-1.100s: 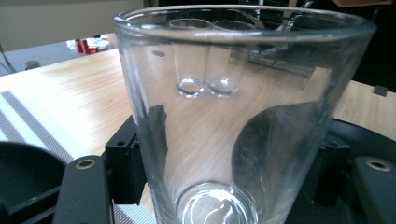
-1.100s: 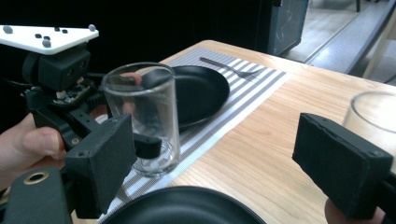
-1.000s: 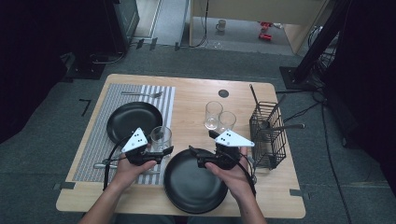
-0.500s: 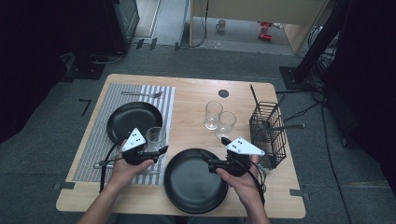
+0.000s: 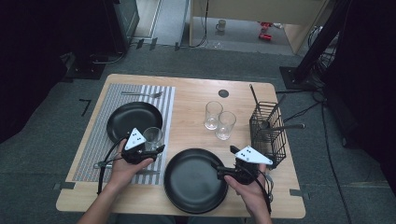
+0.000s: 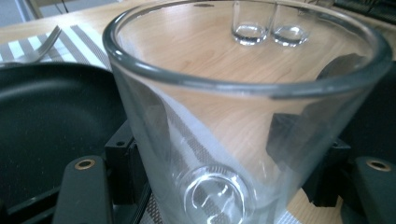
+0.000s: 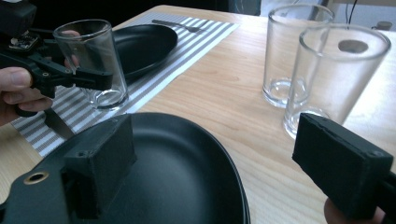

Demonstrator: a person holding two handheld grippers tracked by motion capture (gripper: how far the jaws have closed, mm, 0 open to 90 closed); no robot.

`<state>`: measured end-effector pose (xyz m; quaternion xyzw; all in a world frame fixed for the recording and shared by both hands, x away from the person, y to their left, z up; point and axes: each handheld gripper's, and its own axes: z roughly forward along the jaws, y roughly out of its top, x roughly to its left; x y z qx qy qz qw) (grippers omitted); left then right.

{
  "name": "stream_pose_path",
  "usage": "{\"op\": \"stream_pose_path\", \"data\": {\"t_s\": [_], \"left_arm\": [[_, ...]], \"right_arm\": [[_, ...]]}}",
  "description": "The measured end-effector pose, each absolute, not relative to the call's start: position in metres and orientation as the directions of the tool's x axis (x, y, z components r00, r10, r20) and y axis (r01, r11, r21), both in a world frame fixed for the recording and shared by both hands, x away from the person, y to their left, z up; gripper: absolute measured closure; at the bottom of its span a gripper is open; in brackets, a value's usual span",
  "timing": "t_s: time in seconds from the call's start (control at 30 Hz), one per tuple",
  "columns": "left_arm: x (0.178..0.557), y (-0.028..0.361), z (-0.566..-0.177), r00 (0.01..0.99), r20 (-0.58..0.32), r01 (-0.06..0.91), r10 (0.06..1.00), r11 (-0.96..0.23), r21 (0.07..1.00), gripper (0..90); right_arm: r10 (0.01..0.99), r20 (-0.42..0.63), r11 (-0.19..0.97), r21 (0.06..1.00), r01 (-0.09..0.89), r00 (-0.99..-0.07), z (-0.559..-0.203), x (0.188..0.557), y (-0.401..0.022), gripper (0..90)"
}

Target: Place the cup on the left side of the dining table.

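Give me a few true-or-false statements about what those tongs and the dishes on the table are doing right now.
1. The left tongs grip a glass. True.
2. The right tongs hold a fork. False: their jaws are open with nothing between them, over the near black plate.
3. Two more glasses stand side by side mid-table. True.
4. The wire basket sits on the striped placemat. False: it stands on bare wood at the table's right.
5. A fork lies on the placemat's far end. True.

Dim room, grey carpet floor [image 5: 56, 140], pale wooden table [image 5: 191, 93], light wooden furniture [image 5: 243, 16] beyond.
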<state>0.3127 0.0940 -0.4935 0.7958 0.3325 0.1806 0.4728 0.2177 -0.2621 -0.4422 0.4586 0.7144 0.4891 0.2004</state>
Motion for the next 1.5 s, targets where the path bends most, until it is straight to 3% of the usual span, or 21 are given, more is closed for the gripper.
{"op": "stream_pose_path", "data": {"t_s": [0.83, 1.0, 1.2, 1.5], "left_arm": [[0.311, 0.089, -0.500, 0.688, 0.070, 0.354, 0.723, -0.418, 0.837, 29.3], [0.310, 0.091, -0.501, 0.685, 0.056, 0.368, 0.726, -0.411, 0.834, 26.9], [0.305, 0.100, -0.496, 0.695, 0.008, 0.378, 0.719, -0.375, 0.846, 18.0], [0.295, 0.114, -0.487, 0.698, -0.039, 0.382, 0.715, -0.325, 0.865, 16.2]], "right_arm": [[0.887, 0.207, 0.050, 0.846, 0.531, -0.412, -0.480, 0.196, -0.296, 13.1], [0.895, 0.213, 0.044, 0.832, 0.553, -0.392, -0.490, 0.195, -0.302, 13.0], [0.905, 0.217, 0.037, 0.818, 0.575, -0.367, -0.500, 0.196, -0.309, 12.8], [0.921, 0.199, 0.044, 0.799, 0.599, -0.334, -0.511, 0.200, -0.314, 12.5]]}}
